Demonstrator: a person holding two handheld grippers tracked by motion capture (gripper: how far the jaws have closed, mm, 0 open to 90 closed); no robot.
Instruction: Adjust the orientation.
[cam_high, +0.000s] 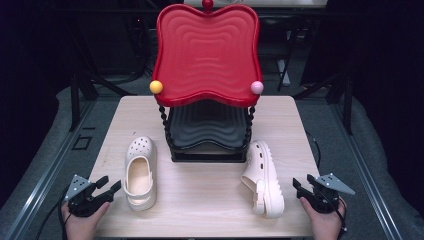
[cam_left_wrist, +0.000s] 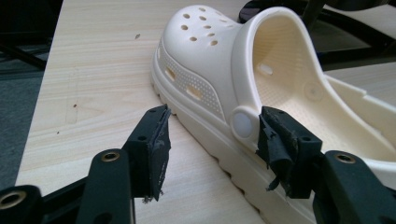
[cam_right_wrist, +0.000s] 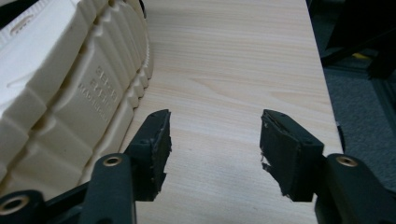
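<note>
Jaws gape beside two ridged, cream foam clogs (cam_high: 139, 172).

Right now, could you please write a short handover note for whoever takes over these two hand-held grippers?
Left hand-held gripper: open, holding nothing, jaws just beside the upright clog.
Right hand-held gripper: open, holding nothing, just right of the clog lying on its side.
Both clogs lie on the table in front of the two-tier rack; its red and black trays hold nothing.
Done: nothing gripped or moved.
Left: probably grasp each clog and shelve it on the rack.
</note>
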